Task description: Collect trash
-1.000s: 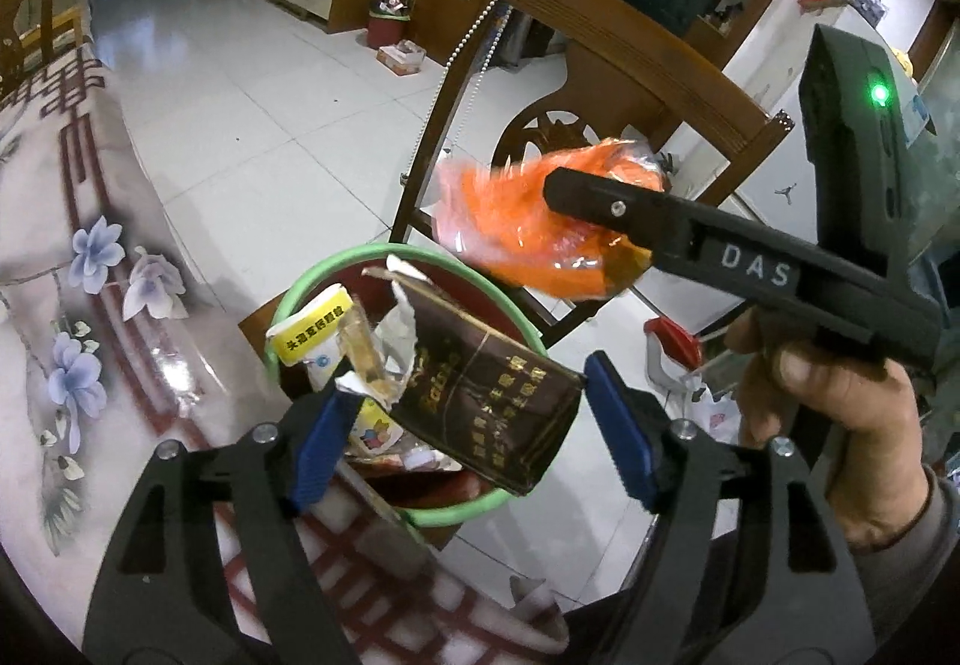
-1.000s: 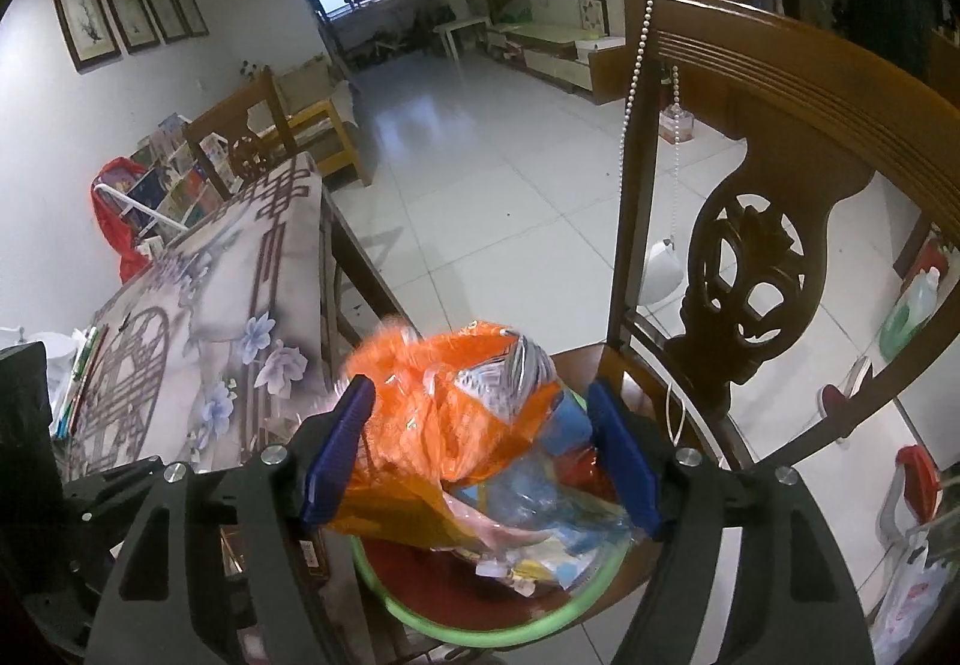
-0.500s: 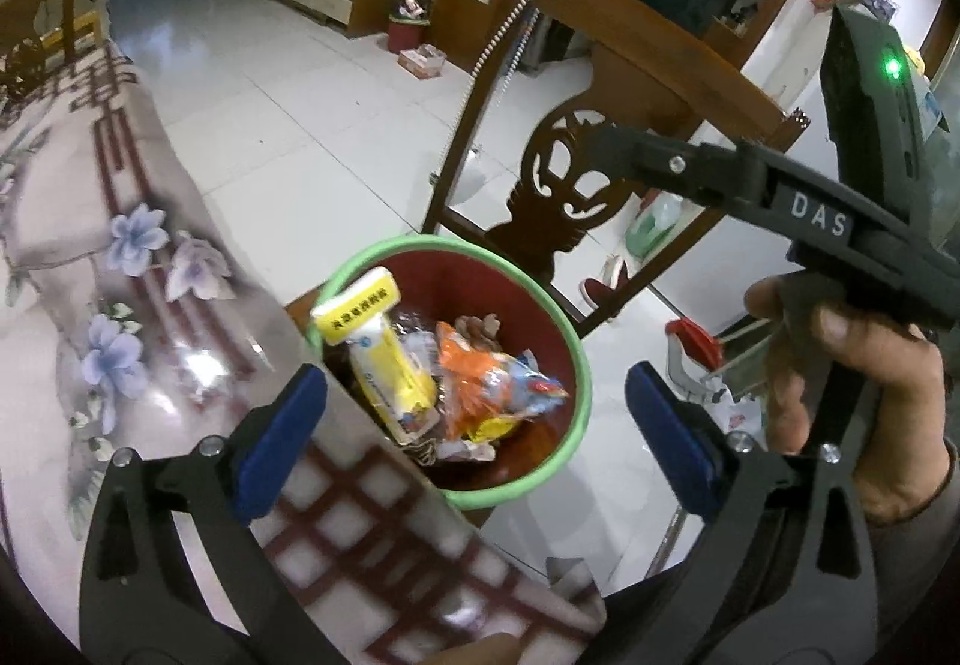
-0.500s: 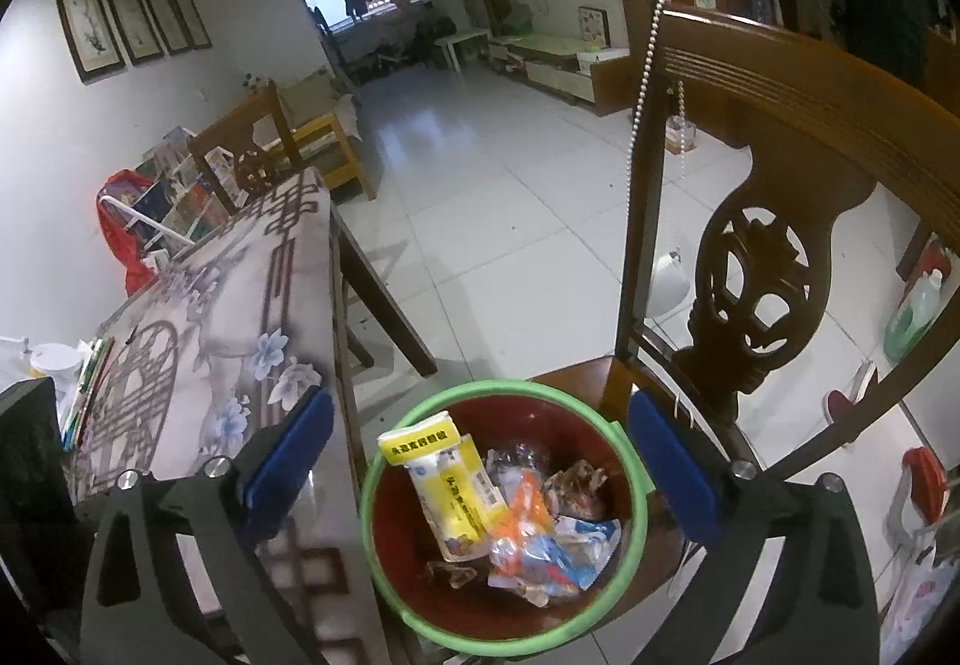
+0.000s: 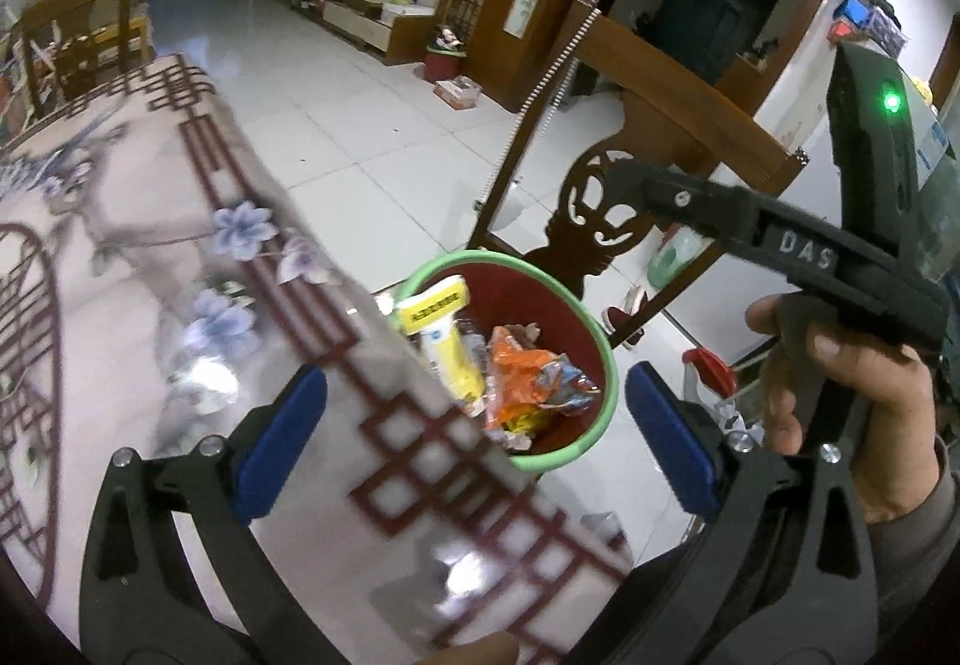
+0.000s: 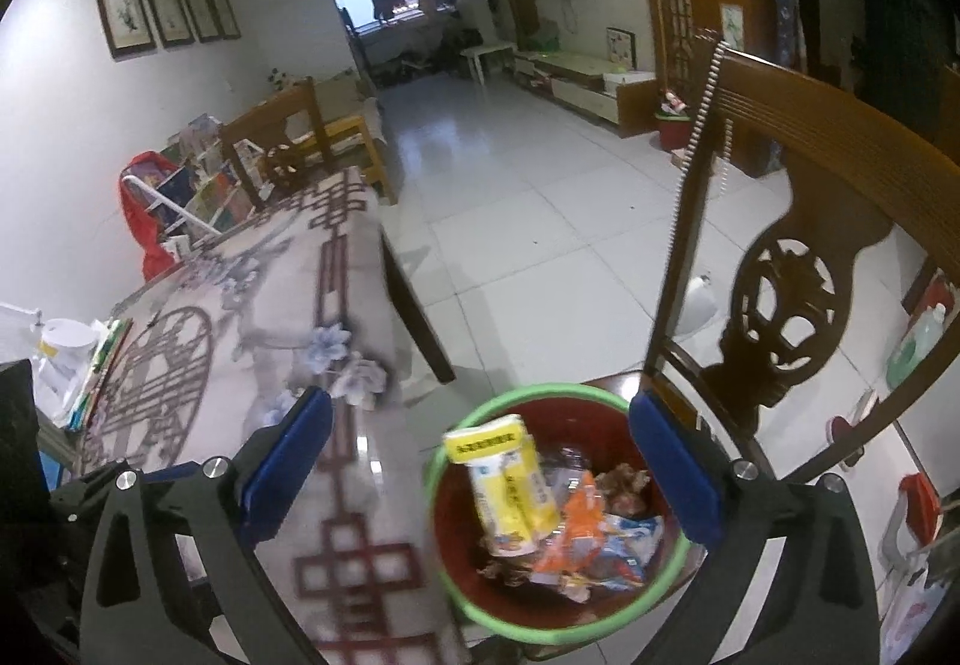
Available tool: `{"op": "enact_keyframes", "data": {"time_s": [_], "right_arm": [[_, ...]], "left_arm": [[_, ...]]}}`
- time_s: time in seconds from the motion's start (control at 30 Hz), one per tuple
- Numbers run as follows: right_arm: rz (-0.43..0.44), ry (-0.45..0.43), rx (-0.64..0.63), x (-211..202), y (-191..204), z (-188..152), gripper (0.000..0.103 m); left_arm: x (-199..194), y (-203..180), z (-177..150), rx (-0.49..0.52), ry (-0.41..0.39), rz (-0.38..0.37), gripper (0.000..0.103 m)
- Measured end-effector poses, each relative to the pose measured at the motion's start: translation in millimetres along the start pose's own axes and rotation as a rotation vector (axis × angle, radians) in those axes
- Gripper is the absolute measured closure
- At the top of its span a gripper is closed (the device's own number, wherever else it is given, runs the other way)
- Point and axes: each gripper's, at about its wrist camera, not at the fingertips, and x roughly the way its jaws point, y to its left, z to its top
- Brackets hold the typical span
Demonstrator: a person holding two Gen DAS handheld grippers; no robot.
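Note:
A red bin with a green rim [image 5: 609,359] [image 6: 456,587] stands on a wooden chair seat beside the table. In it lie a yellow and white packet [image 5: 441,347] [image 6: 510,485], an orange wrapper [image 5: 522,377] [image 6: 570,533] and other scraps. My left gripper [image 5: 474,437] is open and empty above the table's edge, just short of the bin. My right gripper [image 6: 480,467] is open and empty over the bin; it also shows in the left wrist view [image 5: 768,239], held by a hand at the right.
The table [image 5: 120,305] [image 6: 270,305] with a flowered cloth lies to the left of the bin. The wooden chair's carved back [image 5: 666,125] [image 6: 798,221] rises behind the bin. White tiled floor [image 6: 540,197] stretches beyond. Books and a white cup [image 6: 63,341] sit at the table's far left.
Both grippers have opened and dropped their trash, a dark packet and an orange wrapper bundle, into the bin. Both have since pulled back toward the table.

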Motion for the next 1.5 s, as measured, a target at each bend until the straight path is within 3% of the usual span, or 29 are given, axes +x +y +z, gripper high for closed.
{"op": "enact_keyframes", "data": {"time_s": [0.23,0.57,0.83,1.13,1.5], "right_arm": [[0.04,-0.021,-0.071,-6.8,62.2,-2.8,0.007],[0.068,-0.071,-0.236,-17.2,173.9,-37.1,0.007],[0.065,-0.172,-0.325,-37.8,232.9,-75.4,0.007],[0.026,-0.229,-0.296,-47.9,239.5,-102.7,0.007],[0.022,-0.217,-0.283,-43.1,233.3,-112.2,0.007]], "left_arm": [[-51.2,39.5,-13.9,-0.036,-0.066,0.088,0.005],[-151.7,106.3,-70.9,-0.096,-0.224,0.306,0.005],[-184.2,131.5,-111.3,-0.069,-0.314,0.441,0.005],[-189.6,151.6,-126.2,-0.147,-0.383,0.497,0.005],[-196.1,141.7,-126.7,-0.115,-0.422,0.504,0.005]]}}
